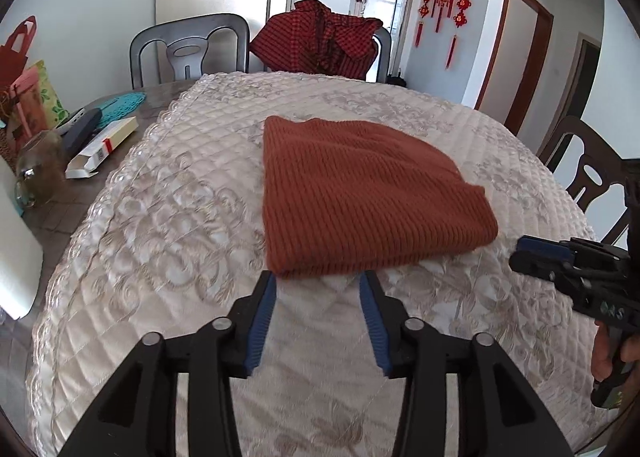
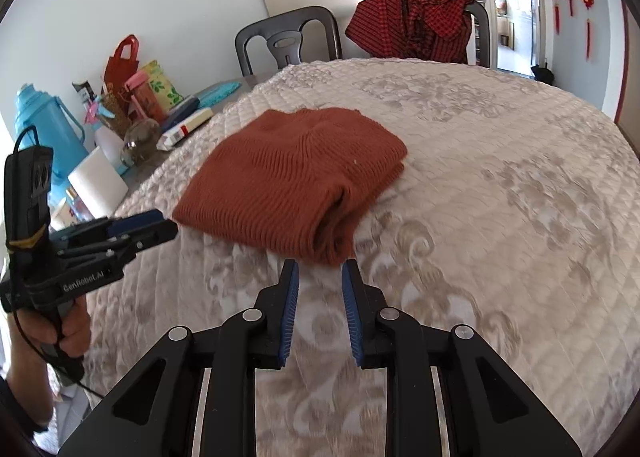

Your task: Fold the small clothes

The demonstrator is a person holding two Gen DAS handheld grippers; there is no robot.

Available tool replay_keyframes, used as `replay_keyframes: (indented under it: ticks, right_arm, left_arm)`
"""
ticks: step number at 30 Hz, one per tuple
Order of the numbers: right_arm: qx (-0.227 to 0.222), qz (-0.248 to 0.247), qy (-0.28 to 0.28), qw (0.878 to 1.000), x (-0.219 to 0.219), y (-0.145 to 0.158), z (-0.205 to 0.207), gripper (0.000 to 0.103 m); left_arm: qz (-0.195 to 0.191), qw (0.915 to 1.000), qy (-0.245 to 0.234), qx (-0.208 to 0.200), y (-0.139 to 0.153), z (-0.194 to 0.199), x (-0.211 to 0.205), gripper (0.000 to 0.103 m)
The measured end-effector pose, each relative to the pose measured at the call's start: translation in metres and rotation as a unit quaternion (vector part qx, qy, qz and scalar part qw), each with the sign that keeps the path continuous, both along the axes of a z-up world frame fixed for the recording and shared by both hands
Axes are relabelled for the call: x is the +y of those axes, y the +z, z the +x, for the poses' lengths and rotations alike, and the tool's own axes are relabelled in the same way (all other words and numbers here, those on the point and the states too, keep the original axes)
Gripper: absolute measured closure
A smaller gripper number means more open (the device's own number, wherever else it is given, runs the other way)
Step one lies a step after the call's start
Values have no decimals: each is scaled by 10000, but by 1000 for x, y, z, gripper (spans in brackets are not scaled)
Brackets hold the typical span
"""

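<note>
The folded sweater (image 1: 360, 197) lay on the quilted table cover (image 1: 160, 217). The left gripper (image 1: 318, 281) and right gripper (image 2: 320, 269) angled down just short of its near edge, jaws apart, holding nothing.

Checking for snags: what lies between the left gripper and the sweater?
Nothing but bare quilted cover. In the left wrist view the left gripper is open just short of the folded sweater, with only cover between its fingers.
</note>
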State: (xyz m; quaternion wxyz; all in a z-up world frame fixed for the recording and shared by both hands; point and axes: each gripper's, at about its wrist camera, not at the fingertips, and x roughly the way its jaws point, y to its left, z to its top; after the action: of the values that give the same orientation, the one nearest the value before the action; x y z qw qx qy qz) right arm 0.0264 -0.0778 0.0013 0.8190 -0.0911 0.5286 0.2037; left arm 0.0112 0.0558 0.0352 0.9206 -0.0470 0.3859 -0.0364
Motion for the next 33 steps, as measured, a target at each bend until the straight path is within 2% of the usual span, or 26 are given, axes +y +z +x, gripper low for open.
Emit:
replay_keyframes:
  ticks: [1,2,8,19,33]
  right_arm:
    - [11,-33,24,10000,0,0,-3,56]
    - [23,-73,36,10000,-1,-1,-6,54]
    - [47,-450,56,9990,-6,-13,-16,54]
    - [-9,-1041,116,9945,-2,-24,-19,50]
    - [-13,-1090,171,9939,1,-27,-21,45]
  left_arm:
    - [6,10000,9,30,-2,-1,0,50]
    - [26,10000,12,66,-4,-3,0,48]
    - [210,9988,123,413,-24,-2,0,47]
    - [517,9974,62,492,-29,-2,-9,39]
    - [552,9972,76,502,-29,-3,-10,38]
